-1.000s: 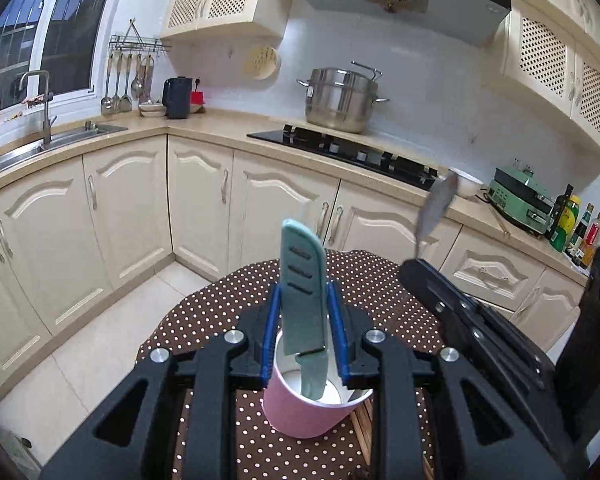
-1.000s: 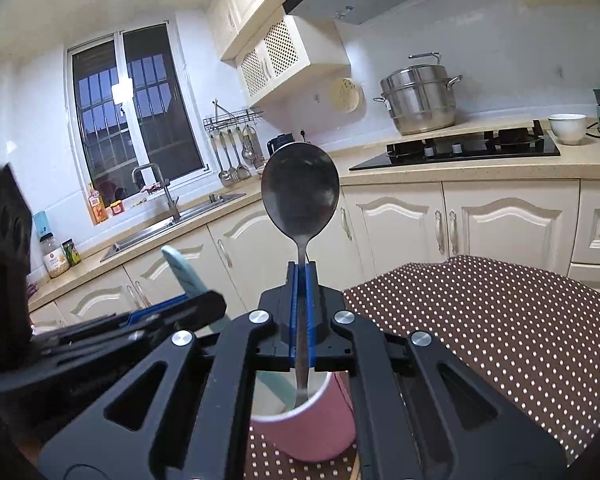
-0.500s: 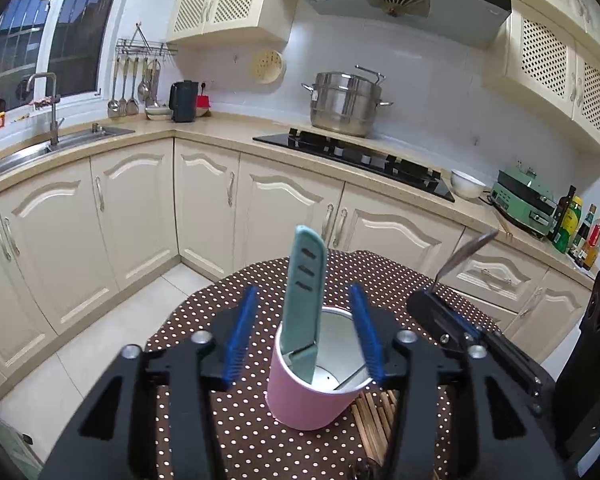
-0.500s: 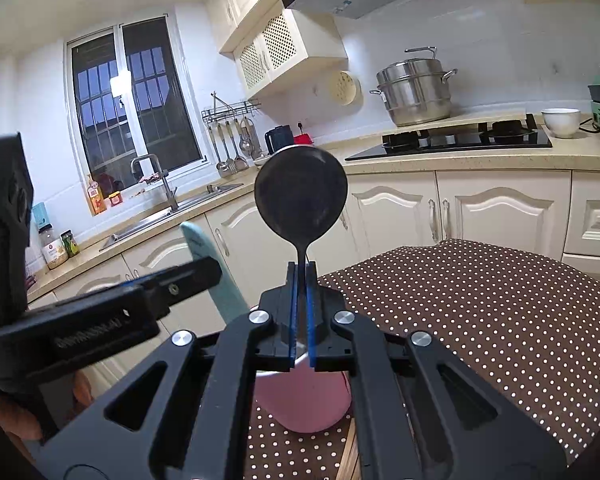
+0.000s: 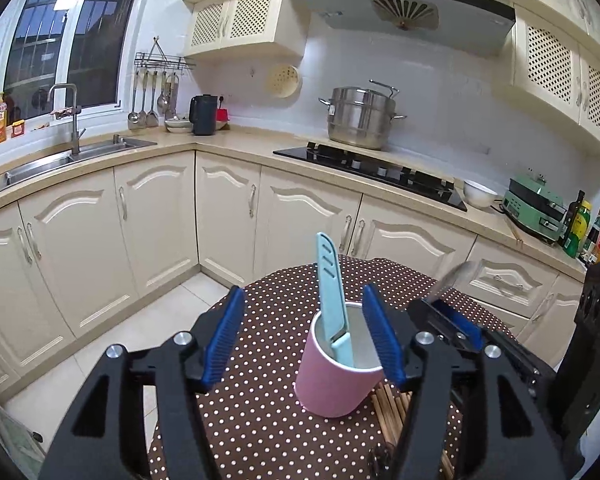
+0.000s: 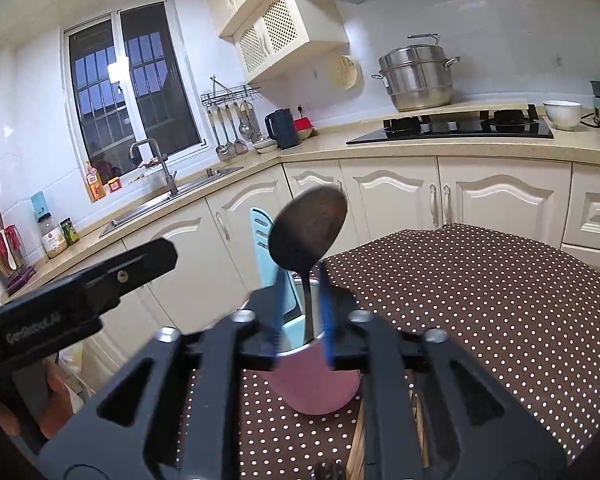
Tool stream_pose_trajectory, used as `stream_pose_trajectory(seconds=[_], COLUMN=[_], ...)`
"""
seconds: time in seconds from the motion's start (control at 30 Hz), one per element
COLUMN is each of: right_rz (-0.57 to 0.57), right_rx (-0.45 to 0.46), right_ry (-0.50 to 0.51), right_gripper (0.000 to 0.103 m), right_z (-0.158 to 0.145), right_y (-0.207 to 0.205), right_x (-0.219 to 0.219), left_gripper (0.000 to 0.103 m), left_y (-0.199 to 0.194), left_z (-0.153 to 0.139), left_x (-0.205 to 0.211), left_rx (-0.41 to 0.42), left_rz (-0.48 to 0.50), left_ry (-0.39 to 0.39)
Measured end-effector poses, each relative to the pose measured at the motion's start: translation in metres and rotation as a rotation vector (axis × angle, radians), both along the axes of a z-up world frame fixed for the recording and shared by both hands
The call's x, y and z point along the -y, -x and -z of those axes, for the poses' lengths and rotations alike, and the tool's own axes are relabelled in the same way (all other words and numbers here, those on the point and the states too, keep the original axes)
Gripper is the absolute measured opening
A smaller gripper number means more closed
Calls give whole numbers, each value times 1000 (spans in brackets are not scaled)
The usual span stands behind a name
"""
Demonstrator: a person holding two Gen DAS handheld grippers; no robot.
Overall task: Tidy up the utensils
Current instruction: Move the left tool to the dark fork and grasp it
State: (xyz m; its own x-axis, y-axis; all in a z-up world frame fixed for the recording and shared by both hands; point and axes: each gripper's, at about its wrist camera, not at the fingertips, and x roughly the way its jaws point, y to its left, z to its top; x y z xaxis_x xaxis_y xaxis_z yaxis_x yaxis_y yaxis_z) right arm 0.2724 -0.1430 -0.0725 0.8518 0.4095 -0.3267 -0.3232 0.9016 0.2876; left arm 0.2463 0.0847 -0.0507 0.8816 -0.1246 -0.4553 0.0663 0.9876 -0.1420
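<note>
- Left wrist view: the left tool [image 5: 302, 330] is sitting wide open with nothing in it, its ribbed blue pads [image 5: 224, 336] flanking a smooth pink cup [image 5: 336, 376] without touching it.
- The cup is standing on the brown polka-dot cloth of the counter [image 5: 268, 420], and a flat light-blue plastic knife [image 5: 332, 300] is poking out of it, long axis near vertical, tip up and leaning a bit left.
- Wooden chopsticks [image 5: 388, 408] are lying flat just beside the cup's base.
- Right wrist view: the right tool [image 6: 302, 320] is hanging partly open, a little blurred, and a dark shiny metal spoon [image 6: 306, 236] is standing between its pads, bowl up, handle down in the pink cup [image 6: 316, 380]. Can't tell if a pad is touching it.
- The knife [image 6: 260, 236] is peeking out just behind the spoon.
</note>
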Motion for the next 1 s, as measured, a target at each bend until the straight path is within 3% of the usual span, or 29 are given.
stream_pose_trajectory(seconds=[0.03, 0.23, 0.47, 0.67, 0.8, 1.0], right_rz=[4, 18, 74, 107, 112, 118], right_rx=[10, 7, -97, -211, -294, -380], right_ry=[0, 1, 61, 152, 155, 152], right_gripper=[51, 52, 57, 61, 63, 63], right_z=[-2, -12, -8, 10, 25, 45], right_y=[3, 16, 33, 53, 62, 74], right_x=[0, 10, 41, 64, 82, 105], left_gripper=[61, 62, 62, 62, 62, 61], left_y=[3, 22, 35, 34, 34, 39], left_z=[-1, -3, 13, 54, 85, 115], left_x=[-1, -11, 0, 33, 56, 78], left_rx=[-1, -34, -144, -368, -507, -603], left_rz=[-1, -3, 60, 187, 238, 280], left_ry=[1, 25, 26, 18, -14, -42])
